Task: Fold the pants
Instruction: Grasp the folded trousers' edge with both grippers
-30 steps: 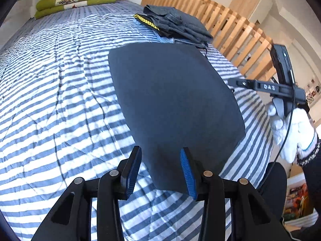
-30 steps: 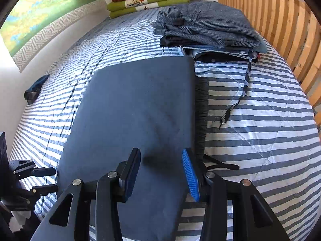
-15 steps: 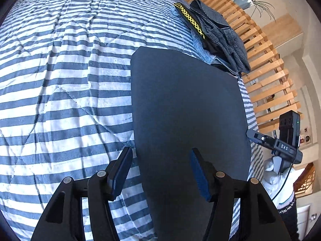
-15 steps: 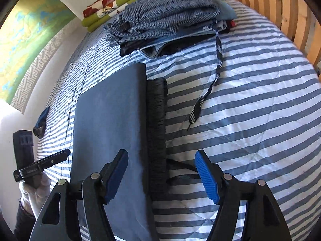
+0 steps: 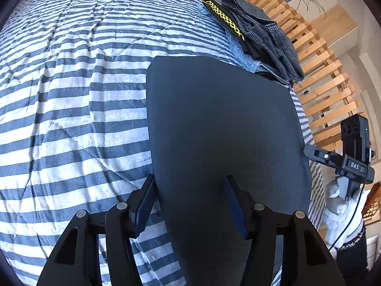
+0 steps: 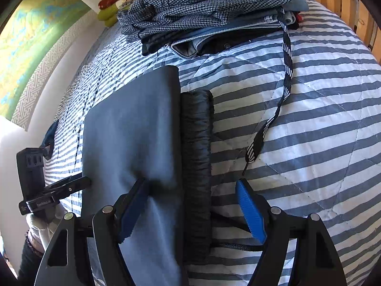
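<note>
Both grippers spread, jaws just opening: left gripper straddles near left edge of pants, right gripper straddles waistband; pinch w/ all layers, lift evenly.

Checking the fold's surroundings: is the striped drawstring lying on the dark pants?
No, the drawstring trails over the bedspread, apart from the pants.

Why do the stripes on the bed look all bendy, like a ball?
Both wrist views use a fisheye lens, which bulges the striped bedcover and leaves dark corners. In the left wrist view, bright light washes out the room past the wooden slats; the dark pants show little detail. In the right wrist view, a small shadow sits on the pants beside the right tongs.
</note>
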A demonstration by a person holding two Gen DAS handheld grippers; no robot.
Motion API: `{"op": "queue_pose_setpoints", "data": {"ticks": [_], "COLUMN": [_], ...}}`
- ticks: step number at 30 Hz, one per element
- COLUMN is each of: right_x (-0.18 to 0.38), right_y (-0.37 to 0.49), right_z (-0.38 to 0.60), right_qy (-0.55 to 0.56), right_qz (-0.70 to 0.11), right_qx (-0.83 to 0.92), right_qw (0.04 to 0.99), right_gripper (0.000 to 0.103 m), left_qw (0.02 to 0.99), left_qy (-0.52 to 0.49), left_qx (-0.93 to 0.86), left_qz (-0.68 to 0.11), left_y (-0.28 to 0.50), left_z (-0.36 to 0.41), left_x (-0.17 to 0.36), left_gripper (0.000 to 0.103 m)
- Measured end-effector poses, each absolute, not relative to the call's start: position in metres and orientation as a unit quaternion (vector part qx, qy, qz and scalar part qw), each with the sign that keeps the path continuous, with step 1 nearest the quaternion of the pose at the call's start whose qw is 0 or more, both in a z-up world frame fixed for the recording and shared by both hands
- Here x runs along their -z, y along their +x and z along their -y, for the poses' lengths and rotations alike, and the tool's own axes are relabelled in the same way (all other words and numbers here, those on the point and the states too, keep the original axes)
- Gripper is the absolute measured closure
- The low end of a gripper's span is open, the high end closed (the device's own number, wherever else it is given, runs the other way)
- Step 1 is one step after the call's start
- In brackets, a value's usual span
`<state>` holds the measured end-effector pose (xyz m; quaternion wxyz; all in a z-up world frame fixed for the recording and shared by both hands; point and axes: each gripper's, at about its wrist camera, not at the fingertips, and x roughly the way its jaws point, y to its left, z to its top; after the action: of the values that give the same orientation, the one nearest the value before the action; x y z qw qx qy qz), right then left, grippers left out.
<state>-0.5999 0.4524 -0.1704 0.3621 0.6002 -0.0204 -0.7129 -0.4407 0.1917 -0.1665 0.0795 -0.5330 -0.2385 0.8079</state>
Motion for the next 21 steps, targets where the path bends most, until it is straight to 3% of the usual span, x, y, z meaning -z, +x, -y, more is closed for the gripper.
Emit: {"op": "queue_pose_setpoints", "data": {"ticks": [8, 11, 13, 16, 18, 21], "right_x": [0.179, 0.189, 0.189, 0.189, 0.188, 0.188], "right_y": [-0.593, -0.597, -0.594, -0.585, -0.58, -0.581], "right_z": [-0.437, -0.437, -0.432, -0.422, -0.416, -0.415], "right_qy": [0.6, 0.607, 0.6, 0.596, 0.596, 0.596], "right_qz": [-0.03, -0.004, -0.008, -0.02, -0.027, -0.029], "right_qx": [0.719, 0.713, 0.717, 0.715, 0.709, 0.712], "right_qw": [0.35, 0.35, 0.355, 0.365, 0.376, 0.371], "right_gripper": [0.023, 0.013, 0.013, 0.017, 0.034, 0.036], "left_qw": [0.079, 0.083, 0.086, 0.087, 0.086, 0.086], "left_qy": [-0.536, -0.537, -0.538, -0.538, -0.535, -0.53], "left_qx": [-0.814, -0.812, -0.81, -0.812, -0.815, -0.817], "left_qz": [0.212, 0.214, 0.215, 0.21, 0.208, 0.212], "left_y": [-0.445, -0.447, -0.449, -0.453, -0.454, -0.453], "left_z": [-0.2, -0.2, -0.201, -0.207, -0.211, -0.211], "left_x": [0.167, 0.167, 0.168, 0.169, 0.168, 0.167], "left_gripper": [0.045, 0.052, 0.066, 0.079, 0.082, 0.083]}}
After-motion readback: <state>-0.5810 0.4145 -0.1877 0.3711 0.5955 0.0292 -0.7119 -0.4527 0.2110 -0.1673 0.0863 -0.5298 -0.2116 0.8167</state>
